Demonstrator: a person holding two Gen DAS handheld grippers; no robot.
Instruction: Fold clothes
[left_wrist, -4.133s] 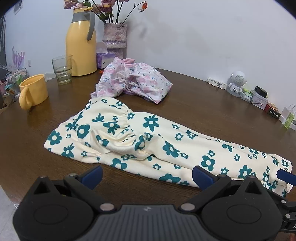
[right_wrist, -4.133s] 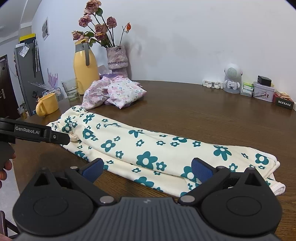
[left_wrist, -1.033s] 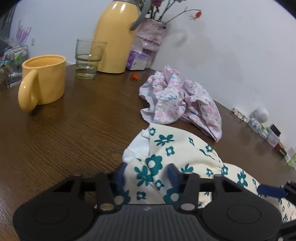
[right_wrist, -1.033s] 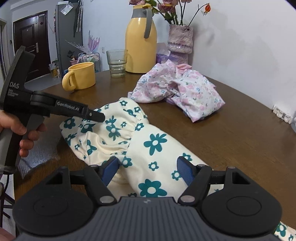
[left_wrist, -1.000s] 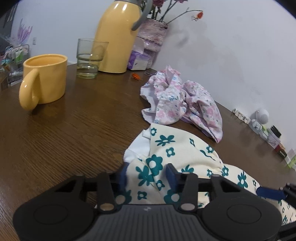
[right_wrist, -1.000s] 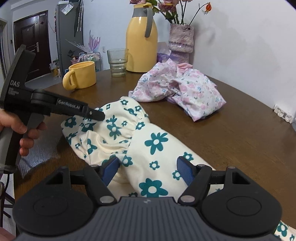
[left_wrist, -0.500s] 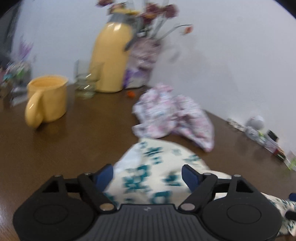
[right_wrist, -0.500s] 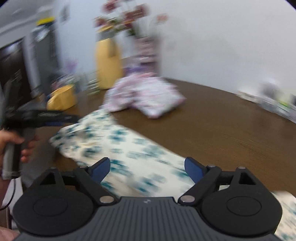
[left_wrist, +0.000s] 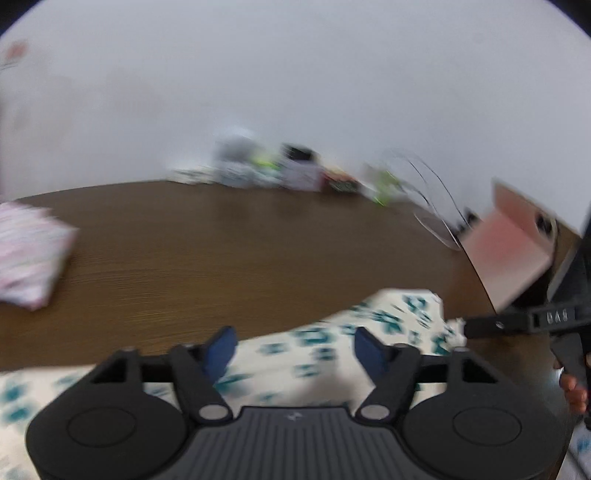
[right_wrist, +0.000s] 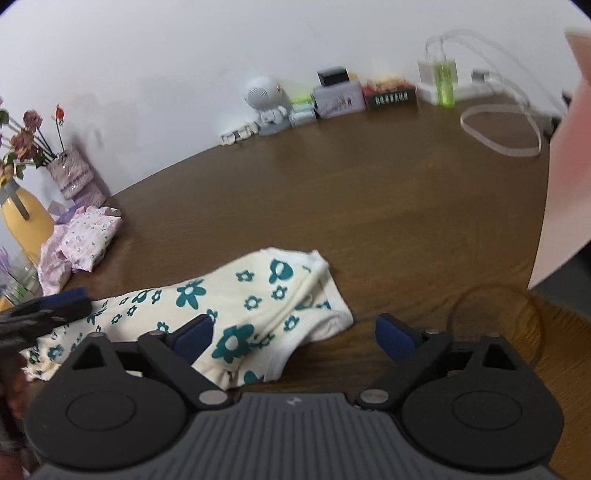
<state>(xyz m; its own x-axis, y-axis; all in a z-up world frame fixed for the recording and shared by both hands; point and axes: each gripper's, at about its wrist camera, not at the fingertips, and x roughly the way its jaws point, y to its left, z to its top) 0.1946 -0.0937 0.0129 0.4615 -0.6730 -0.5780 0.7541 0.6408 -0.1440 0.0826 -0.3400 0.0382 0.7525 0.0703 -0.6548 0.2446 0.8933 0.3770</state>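
Note:
Cream trousers with teal flowers (right_wrist: 258, 295) lie flat on the brown table (right_wrist: 369, 206). Their cuff end points right. My right gripper (right_wrist: 295, 336) hovers over that end. Its jaws stand wide and are closing slightly, with the cuff edge between them and neither pad pressing. The left wrist view is blurred. There my left gripper (left_wrist: 295, 347) is above the same trousers (left_wrist: 317, 343), its jaws closing with cloth lying between them, untouched by the pads. The left gripper (right_wrist: 55, 306) also shows at the left edge of the right wrist view. A hand holds the right gripper (left_wrist: 517, 321) at the right of the left wrist view.
A crumpled pink floral garment (right_wrist: 85, 240) lies at the left near a yellow jug (right_wrist: 22, 221) and a vase of flowers (right_wrist: 74, 177). Small boxes and gadgets (right_wrist: 332, 96) line the wall. A looped cable (right_wrist: 498, 125) and a pinkish board (right_wrist: 565, 184) are at the right.
Both grippers let go of the waistband end, opened, and swung right along the trousers to the cuff end. The views now face the right side of the table.

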